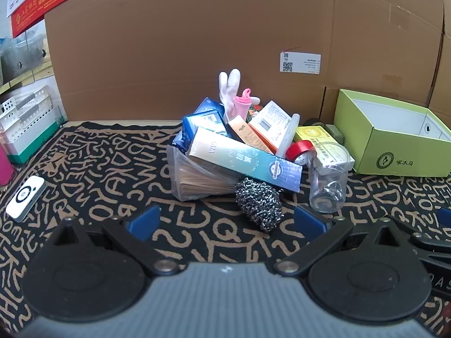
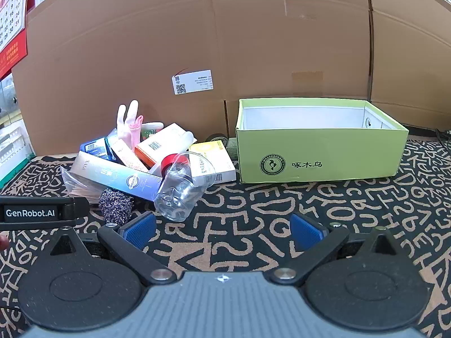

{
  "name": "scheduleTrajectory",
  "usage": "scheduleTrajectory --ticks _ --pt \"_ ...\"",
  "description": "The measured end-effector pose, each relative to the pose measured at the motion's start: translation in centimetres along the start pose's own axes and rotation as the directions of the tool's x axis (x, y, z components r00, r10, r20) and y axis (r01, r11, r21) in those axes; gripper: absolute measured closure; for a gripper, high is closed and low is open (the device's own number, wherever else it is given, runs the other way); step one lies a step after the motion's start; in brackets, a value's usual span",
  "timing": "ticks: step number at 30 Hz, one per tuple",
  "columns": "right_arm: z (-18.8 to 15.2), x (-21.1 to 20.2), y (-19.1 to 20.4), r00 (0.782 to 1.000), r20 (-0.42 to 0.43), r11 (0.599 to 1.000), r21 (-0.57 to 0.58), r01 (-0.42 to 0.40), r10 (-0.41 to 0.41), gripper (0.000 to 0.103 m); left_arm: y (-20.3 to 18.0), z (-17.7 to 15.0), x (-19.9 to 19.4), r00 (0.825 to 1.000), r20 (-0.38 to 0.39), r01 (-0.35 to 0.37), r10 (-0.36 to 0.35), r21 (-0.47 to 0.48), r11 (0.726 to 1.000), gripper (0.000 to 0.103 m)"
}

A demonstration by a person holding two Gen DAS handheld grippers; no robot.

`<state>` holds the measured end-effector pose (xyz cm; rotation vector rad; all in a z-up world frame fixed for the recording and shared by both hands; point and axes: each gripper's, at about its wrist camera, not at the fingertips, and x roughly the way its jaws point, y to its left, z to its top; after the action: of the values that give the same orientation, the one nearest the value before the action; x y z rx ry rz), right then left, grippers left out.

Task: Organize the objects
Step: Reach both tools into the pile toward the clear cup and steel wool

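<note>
Here the left gripper (image 1: 227, 221) stands released at lower centre, nothing between its blue pads, just before a steel scourer (image 1: 259, 207). Behind it, mid-frame, lies a pile of boxes (image 1: 242, 160) with a clear jar (image 1: 328, 183) and a glove (image 1: 229, 90). The right gripper (image 2: 222, 232) is likewise released above the patterned surface (image 2: 253, 211); the green box (image 2: 318, 156) sits at centre right, open.
</note>
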<state>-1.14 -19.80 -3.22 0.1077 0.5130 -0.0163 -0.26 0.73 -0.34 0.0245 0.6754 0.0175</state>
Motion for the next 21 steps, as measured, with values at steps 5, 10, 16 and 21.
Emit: scheduleTrajectory --ticks 5,10,16,21 --pt "-0.05 0.01 0.12 1.0 -0.002 1.0 -0.002 0.0 0.0 0.0 0.15 -0.06 0.14 1.0 -0.003 -0.003 0.003 -0.003 1.0 0.0" --pt "-0.12 0.21 0.15 1.0 -0.004 1.0 -0.002 -0.001 0.001 0.0 0.21 -0.02 0.15 1.0 -0.004 -0.002 0.002 -0.003 1.0 0.0" --pt "-0.12 0.26 0.16 1.0 -0.006 1.0 -0.003 -0.002 0.002 0.0 0.32 0.01 0.3 1.0 -0.006 -0.001 0.001 -0.005 1.0 0.0" --pt "-0.3 0.65 0.5 1.0 -0.012 1.0 -0.008 -0.001 0.001 0.0 0.53 0.05 0.71 1.0 -0.011 -0.002 0.002 -0.009 1.0 0.0"
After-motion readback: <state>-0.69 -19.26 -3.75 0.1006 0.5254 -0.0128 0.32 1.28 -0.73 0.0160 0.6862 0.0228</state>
